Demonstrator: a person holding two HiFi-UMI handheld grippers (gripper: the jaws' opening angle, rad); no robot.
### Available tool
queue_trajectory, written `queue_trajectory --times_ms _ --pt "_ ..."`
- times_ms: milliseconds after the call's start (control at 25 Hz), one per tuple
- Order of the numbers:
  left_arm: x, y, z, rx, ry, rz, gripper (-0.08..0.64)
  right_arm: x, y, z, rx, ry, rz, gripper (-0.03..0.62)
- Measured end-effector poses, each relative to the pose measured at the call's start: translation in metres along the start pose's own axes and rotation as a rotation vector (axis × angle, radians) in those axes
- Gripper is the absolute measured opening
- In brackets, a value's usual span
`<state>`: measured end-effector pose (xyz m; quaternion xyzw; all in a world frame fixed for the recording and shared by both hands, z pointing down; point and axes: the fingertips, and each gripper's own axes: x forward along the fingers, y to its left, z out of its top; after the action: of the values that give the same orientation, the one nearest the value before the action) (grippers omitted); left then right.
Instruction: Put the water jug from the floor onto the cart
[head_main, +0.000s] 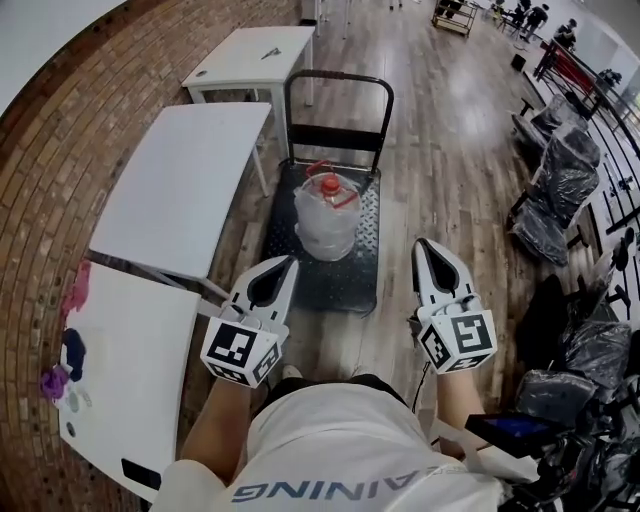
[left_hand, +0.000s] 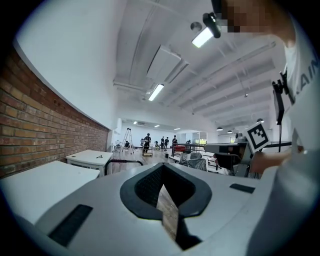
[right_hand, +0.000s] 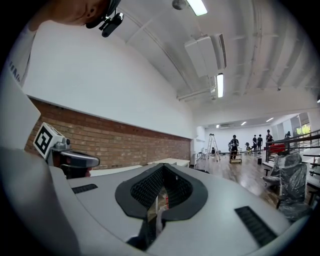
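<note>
Water jug is upright on the cart deck, red cap on top, in the half nearer the push handle. Nothing is touching it.

Left gripper: jaws together, nothing held. It sits off the cart's near-left corner, with the jug at about 1 o'clock from its tips, clear of them.

Right gripper: jaws closed to a thin slit, also empty. It is over the wooden floor just right of the cart, with the jug at about 10 o'clock, apart from it.

Both grippers point level toward 12 o'clock. The jug lies ahead of the tips and between their two lines, nearer the left gripper.

White tables are at 9–10 o'clock of the cart. Plastic-wrapped chairs are at 3 o'clock.
</note>
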<state>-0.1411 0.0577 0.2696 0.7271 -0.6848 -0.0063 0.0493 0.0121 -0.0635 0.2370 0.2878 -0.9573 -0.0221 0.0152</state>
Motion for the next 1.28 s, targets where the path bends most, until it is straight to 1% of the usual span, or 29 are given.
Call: queue_trajectory --times_ms 120,320,480,760,1040,1280 --pt "-0.009 0.016 0.0 -0.007 -0.005 0.005 0.0 0.005 0.018 -0.001 -0.017 0.007 0.012 0.006" --pt "-0.012 0.024 0.0 -0.014 -0.009 0.001 0.0 0.012 0.031 -0.011 -0.04 0.035 0.031 0.005" --pt "-0.012 0.022 -0.003 -0.023 -0.004 -0.006 0.0 0.014 0.03 -0.019 -0.046 0.063 0.027 0.003" --pt "-0.009 0.019 -0.01 -0.031 0.005 -0.01 0.001 0.011 0.022 -0.023 -0.049 0.072 0.013 0.003" --pt "-0.003 0.021 -0.006 -0.028 -0.003 -0.014 0.002 0.012 0.024 -0.021 -0.055 0.069 0.03 0.003" --pt "0.0 0.022 -0.005 -0.026 -0.01 -0.018 0.001 0.015 0.025 -0.025 -0.068 0.09 0.038 0.003"
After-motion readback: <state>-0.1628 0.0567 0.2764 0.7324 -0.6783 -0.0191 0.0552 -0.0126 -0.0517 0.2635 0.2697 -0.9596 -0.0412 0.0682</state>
